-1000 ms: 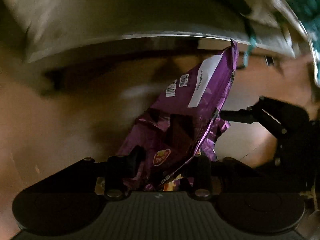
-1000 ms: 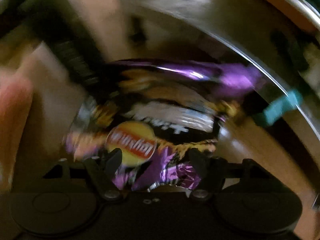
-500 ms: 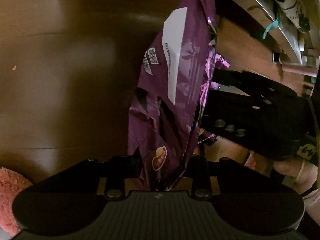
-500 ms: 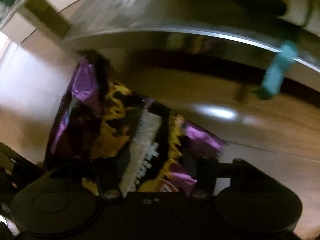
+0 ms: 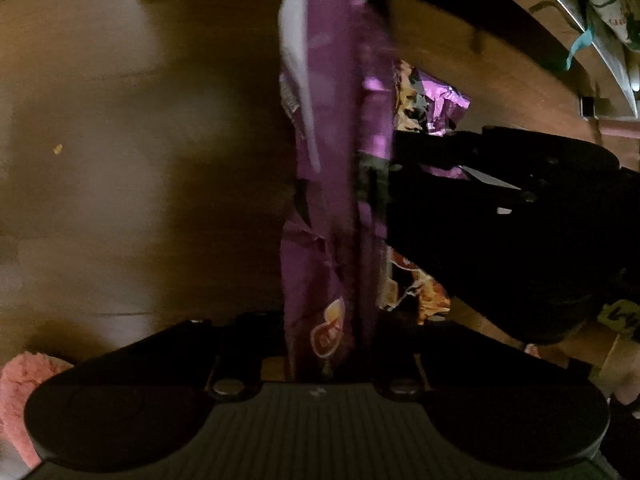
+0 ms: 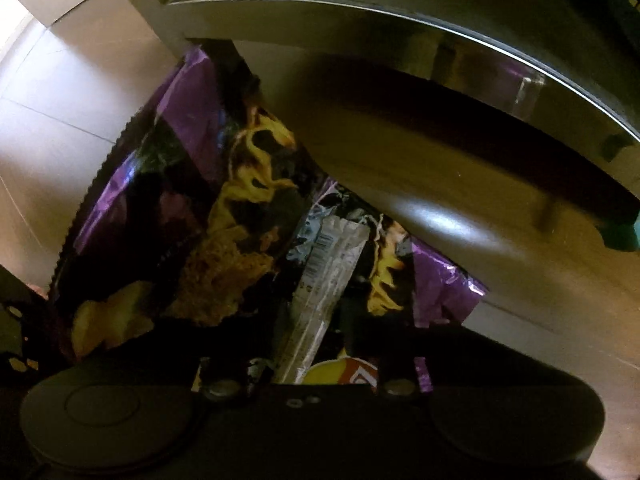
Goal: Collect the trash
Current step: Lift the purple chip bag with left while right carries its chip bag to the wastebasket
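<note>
1. Purple chip bag (image 5: 332, 184) hangs in the air over the brown floor (image 5: 120, 160), held at both ends, its long body edge-on and blurred in the left wrist view.
2. Left gripper (image 5: 320, 344) is clamped on the bag's lower end, the foil pinched between its two dark fingers with the red-and-yellow logo just above them.
3. Right gripper (image 6: 310, 364) is closed on another part of the same bag (image 6: 224, 216); a white seam strip with fine print runs down between its fingers, and crumpled purple foil bulges out on both sides.
4. From the left wrist view, the right gripper (image 5: 500, 216) shows as a dark mass just beside the bag, touching its right edge.
5. A grey metal table edge (image 6: 400, 40) curves overhead in the right wrist view, with a teal piece (image 6: 620, 236) at its far right.
6. A pink fuzzy thing (image 5: 24, 396) sits at the lower left corner of the left wrist view, and a small crumb (image 5: 58, 149) lies on the floor well apart from the bag.
</note>
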Demonstrator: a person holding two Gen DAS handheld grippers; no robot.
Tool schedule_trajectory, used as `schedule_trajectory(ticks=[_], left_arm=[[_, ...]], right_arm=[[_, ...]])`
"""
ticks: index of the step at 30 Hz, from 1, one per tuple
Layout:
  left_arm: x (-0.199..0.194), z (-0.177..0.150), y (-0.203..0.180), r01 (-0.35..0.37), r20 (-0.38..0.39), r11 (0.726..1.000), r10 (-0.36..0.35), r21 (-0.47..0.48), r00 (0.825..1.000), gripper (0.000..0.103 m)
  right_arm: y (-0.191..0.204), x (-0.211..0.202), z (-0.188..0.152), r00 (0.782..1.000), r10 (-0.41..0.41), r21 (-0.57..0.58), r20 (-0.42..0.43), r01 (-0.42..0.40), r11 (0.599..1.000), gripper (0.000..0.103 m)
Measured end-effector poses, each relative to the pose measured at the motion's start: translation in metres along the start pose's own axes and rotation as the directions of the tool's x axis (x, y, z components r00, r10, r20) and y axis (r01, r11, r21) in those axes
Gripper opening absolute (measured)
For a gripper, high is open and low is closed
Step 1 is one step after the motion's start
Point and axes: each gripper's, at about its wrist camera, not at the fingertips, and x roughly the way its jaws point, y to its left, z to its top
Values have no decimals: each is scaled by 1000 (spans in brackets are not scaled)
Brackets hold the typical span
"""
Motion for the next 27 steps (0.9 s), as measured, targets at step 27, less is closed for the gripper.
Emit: schedule_trajectory(ticks=[27], left_arm=[[-231, -85, -109, -202, 356, 947, 104, 250, 929, 11]], right_arm=[[-22, -349, -66, 949, -34, 161, 313, -18, 987, 13]])
